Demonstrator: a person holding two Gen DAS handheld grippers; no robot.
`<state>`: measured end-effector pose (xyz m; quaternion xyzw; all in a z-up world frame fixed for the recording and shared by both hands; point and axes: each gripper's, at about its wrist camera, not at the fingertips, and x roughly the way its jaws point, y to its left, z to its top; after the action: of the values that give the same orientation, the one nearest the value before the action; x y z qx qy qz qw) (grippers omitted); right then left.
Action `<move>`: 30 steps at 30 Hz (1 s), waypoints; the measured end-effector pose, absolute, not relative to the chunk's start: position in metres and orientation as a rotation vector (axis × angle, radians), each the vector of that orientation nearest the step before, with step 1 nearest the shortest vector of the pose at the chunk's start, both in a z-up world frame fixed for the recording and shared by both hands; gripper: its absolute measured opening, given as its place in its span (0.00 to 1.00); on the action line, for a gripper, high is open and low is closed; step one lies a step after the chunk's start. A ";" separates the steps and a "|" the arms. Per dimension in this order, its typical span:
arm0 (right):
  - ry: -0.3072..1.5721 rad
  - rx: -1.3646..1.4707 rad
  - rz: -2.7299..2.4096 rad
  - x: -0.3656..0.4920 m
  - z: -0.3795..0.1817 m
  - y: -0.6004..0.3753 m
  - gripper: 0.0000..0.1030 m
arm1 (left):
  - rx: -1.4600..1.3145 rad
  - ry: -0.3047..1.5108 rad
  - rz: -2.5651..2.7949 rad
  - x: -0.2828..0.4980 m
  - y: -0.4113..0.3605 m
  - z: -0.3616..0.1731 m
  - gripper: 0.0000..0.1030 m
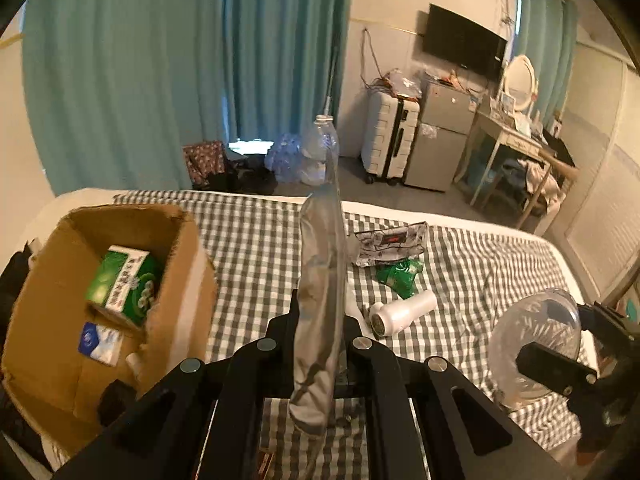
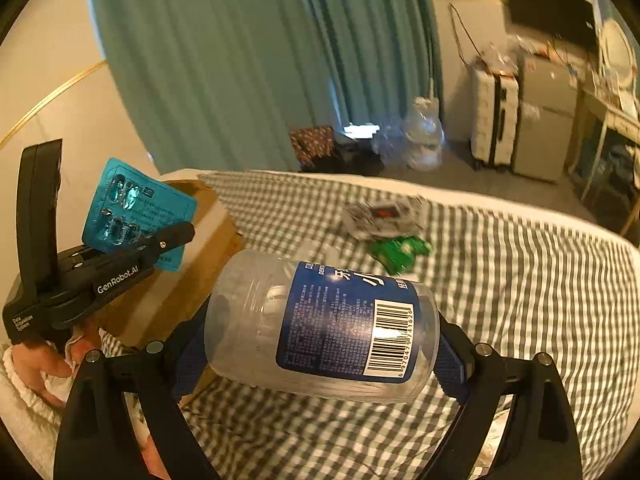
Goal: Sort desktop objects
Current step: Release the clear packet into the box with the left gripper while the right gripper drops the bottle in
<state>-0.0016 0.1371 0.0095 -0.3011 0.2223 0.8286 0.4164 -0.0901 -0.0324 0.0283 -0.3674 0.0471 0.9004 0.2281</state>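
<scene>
Holding items clear of the checked bedcover (image 1: 480, 264), presumably for transfer into the cardboard box (image 1: 52, 320) at left. Inside the box: a green carton (image 1: 124, 280) leaning on the far wall, a blue-and-white packet (image 1: 98, 342) on the floor below it, a small white object beside that, too small to identify. Centre: left gripper (image 2: 160, 246) pressed together, pinching a teal blister pack (image 2: 136, 212) by its lower edge, card upright and raised near the box rim; edge-on only in the left wrist view. Still on the bedcover: a patterned pouch (image 1: 390, 242), a green wrapper (image 1: 400, 274), a white bottle (image 1: 400, 314) lying on its side. Right: right gripper (image 2: 320, 356) spread wide, gripping a clear blue-labelled bottle (image 2: 320, 328) crosswise between its pads, end to end, off the bedcover. No liquid discernible in it. Next step judged: both items to the box.
</scene>
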 end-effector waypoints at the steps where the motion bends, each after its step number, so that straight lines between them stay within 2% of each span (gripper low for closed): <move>1: 0.552 -0.753 2.089 -0.007 0.014 0.134 0.89 | -1.014 0.118 2.493 -0.090 -0.038 0.033 0.07; 4: 0.540 -0.754 2.119 -0.029 0.026 0.124 0.89 | -0.942 0.095 2.597 -0.087 -0.057 0.047 0.07; 7: 0.495 -0.773 2.142 -0.058 0.035 0.114 0.89 | -0.969 0.030 2.624 -0.091 -0.081 0.056 0.07; 11: 0.457 -0.796 2.222 -0.105 0.046 0.104 0.89 | -1.037 0.041 2.793 -0.103 -0.118 0.057 0.07; 15: 0.509 -0.790 2.298 -0.154 0.048 0.109 0.89 | -1.135 0.053 2.917 -0.117 -0.151 0.050 0.07; 22: 0.569 -0.851 2.339 -0.234 0.023 0.132 0.89 | -1.209 -0.068 2.990 -0.135 -0.208 0.038 0.08; 26: 0.671 -0.877 2.331 -0.269 0.002 0.150 0.90 | -1.303 -0.130 2.976 -0.149 -0.225 0.015 0.09; 28: 0.708 -0.857 2.321 -0.275 -0.002 0.158 0.94 | -1.327 -0.181 2.954 -0.155 -0.228 0.008 0.15; 29: 0.722 -0.838 2.317 -0.277 -0.003 0.161 1.00 | -1.334 -0.187 2.944 -0.158 -0.229 0.006 0.32; 30: 0.728 -0.805 2.303 -0.275 -0.001 0.163 1.00 | -1.339 -0.174 2.943 -0.160 -0.228 0.004 0.64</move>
<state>-0.2752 0.1633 -0.0010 -0.3022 0.2732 0.8648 0.2934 -0.1597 -0.2277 0.0040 -0.4132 -0.0536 0.9078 -0.0480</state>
